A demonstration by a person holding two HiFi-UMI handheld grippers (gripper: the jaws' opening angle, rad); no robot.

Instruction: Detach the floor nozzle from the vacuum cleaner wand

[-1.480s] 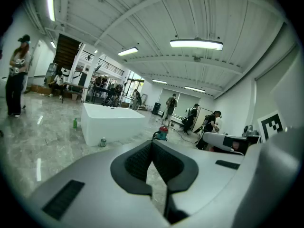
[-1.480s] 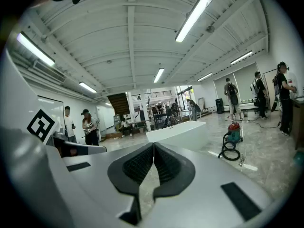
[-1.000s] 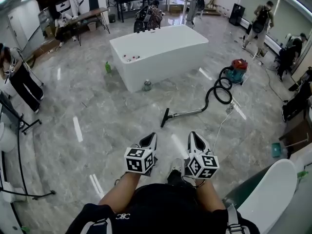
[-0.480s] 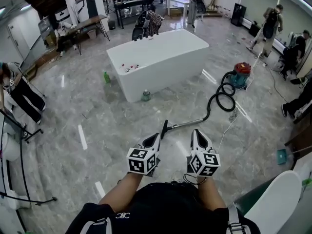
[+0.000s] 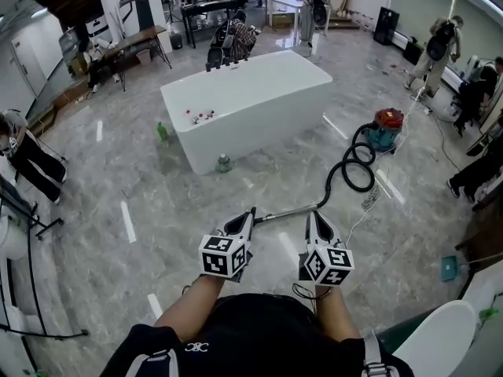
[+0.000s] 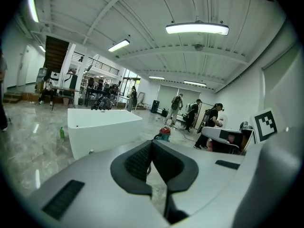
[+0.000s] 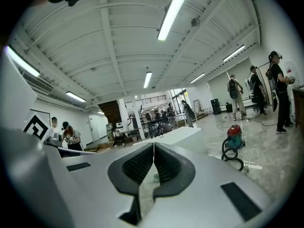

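Observation:
On the marble floor ahead of me lies the vacuum's metal wand (image 5: 287, 212). Its black floor nozzle end sits just behind my left gripper's tip and is mostly hidden. A black hose (image 5: 355, 166) coils back to the red and teal canister (image 5: 385, 126), which also shows in the left gripper view (image 6: 164, 133) and the right gripper view (image 7: 233, 136). My left gripper (image 5: 245, 218) is held out in front, shut and empty, as the left gripper view confirms (image 6: 152, 144). My right gripper (image 5: 313, 218) stays beside it, jaws pressed together on nothing (image 7: 154, 145). Both hang above the floor, apart from the wand.
A white freestanding bathtub (image 5: 247, 104) stands beyond the wand, with a green bottle (image 5: 162, 131) and a small can (image 5: 224, 163) by its base. Several people stand round the room's edges. A white rounded fixture (image 5: 428, 332) is at my lower right; a cable (image 5: 369, 199) runs near the hose.
I have walked forward: the wand, hose and bathtub sit closer, and the nozzle has slid under my left gripper's tip. Both grippers stayed shut and side by side.

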